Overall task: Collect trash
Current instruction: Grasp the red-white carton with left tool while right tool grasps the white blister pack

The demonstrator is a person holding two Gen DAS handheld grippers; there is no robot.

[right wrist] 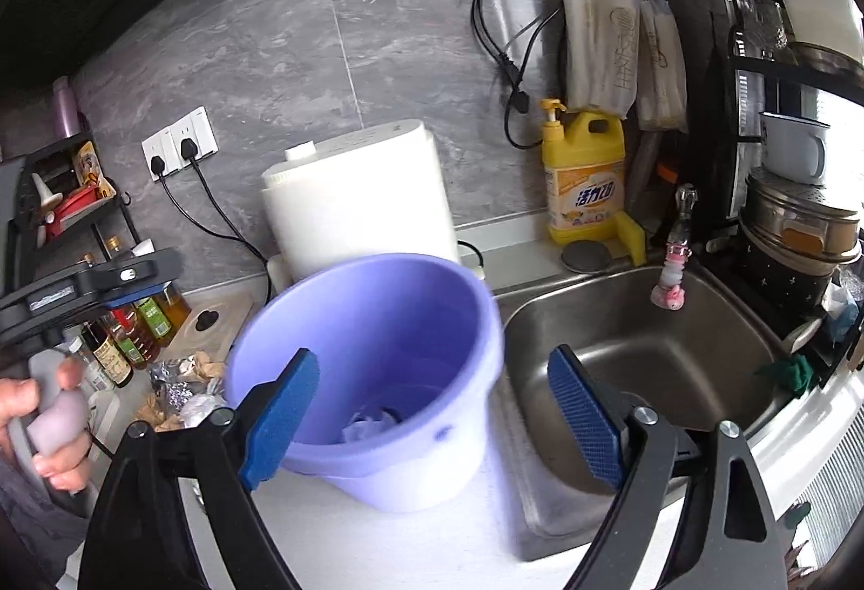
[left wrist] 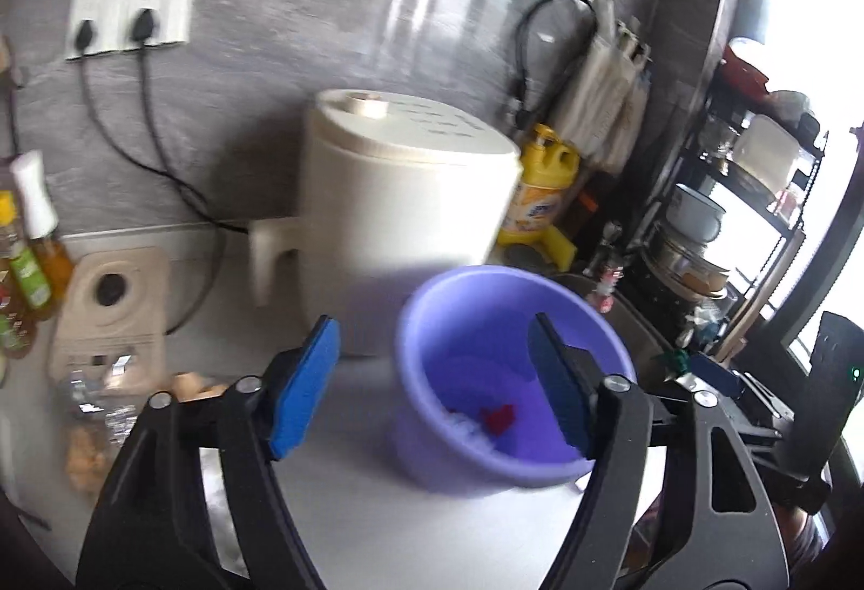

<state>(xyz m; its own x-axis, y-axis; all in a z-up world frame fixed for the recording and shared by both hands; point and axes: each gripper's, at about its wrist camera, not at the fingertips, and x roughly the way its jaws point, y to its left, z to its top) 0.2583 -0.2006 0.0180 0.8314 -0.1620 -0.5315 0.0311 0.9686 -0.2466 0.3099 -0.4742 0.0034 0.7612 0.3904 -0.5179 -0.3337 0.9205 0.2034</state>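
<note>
A purple plastic bucket (left wrist: 502, 374) stands on the white counter; it also shows in the right wrist view (right wrist: 378, 374). Inside lie a red scrap (left wrist: 499, 418) and white crumpled paper (right wrist: 372, 422). My left gripper (left wrist: 432, 384) is open and empty, just in front of the bucket, its right finger over the rim. My right gripper (right wrist: 432, 420) is open and empty, above the bucket's near right side. Loose trash, foil and brown scraps (right wrist: 181, 387), lies on the counter left of the bucket.
A white appliance (right wrist: 356, 201) stands behind the bucket. A steel sink (right wrist: 637, 357) is to its right, with a yellow soap bottle (right wrist: 586, 174) and a dish rack (right wrist: 794, 190) beyond. Sauce bottles (right wrist: 135, 330) stand at the left. The other hand-held gripper (right wrist: 81, 293) shows at the left.
</note>
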